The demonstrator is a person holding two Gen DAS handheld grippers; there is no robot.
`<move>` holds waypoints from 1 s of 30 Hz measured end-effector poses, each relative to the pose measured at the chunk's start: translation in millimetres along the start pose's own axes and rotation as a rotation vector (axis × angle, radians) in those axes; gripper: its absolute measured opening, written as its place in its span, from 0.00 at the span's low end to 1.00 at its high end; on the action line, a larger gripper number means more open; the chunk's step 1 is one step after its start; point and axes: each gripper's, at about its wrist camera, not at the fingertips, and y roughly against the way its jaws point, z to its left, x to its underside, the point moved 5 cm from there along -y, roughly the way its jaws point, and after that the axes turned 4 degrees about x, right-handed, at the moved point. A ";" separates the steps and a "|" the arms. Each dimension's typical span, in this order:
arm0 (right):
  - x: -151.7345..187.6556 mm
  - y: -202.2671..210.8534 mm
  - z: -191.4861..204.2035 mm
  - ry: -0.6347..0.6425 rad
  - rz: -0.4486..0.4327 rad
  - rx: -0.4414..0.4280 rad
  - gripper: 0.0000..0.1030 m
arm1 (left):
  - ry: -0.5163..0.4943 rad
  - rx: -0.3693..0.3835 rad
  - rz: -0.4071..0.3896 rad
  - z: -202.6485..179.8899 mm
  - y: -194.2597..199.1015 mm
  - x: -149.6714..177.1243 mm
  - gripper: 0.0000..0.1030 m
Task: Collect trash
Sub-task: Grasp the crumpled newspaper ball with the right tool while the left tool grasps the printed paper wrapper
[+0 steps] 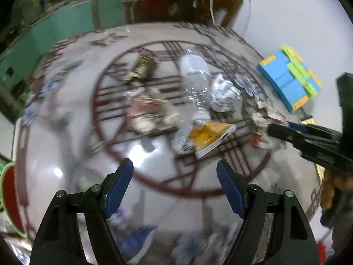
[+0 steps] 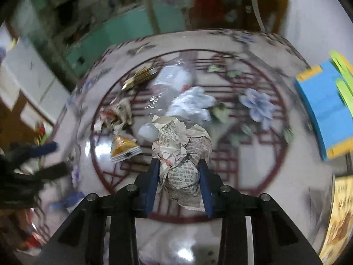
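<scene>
The right hand-held gripper [image 2: 179, 177] was clamped on a crumpled newspaper ball [image 2: 184, 154] above the round patterned worktop [image 2: 253, 176]. The left hand-held gripper [image 1: 175, 174] hung wide open and empty, near a yellow wrapper [image 1: 209, 135] and clear plastic bottle [image 1: 195, 77].

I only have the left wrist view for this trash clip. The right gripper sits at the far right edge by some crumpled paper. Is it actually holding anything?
Observer: Yes. In the right wrist view the right gripper has its blue pads pressed on both sides of a crumpled newspaper ball.
Operator: And the left gripper, anything in it?
Observer: From the right wrist view it shows only as a dark blur at the left edge; your own view shows its jaws apart with nothing between them.
Operator: Any trash I might miss?
Observer: No new pieces, but beside the table, at the lower right, there is a yellow printed item, largely cut off in your view.
</scene>
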 end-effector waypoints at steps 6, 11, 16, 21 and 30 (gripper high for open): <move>10.6 4.7 -33.2 -0.053 0.012 0.021 0.33 | -0.067 -0.007 0.070 -23.7 -47.4 -18.6 0.75; 13.4 -5.1 -45.6 -0.123 0.021 -0.010 0.33 | -0.027 0.015 0.166 -19.8 -75.6 -18.2 0.24; 8.9 -8.8 -42.6 -0.143 0.005 -0.029 0.33 | -0.001 0.051 0.127 -20.0 -52.5 -15.2 0.13; 4.2 -5.6 -34.0 -0.157 -0.024 -0.041 0.33 | -0.035 0.029 0.040 -16.7 -11.8 -10.3 0.13; -2.5 5.7 1.8 -0.115 -0.062 -0.068 0.33 | 0.035 -0.036 -0.039 12.1 33.6 17.1 0.12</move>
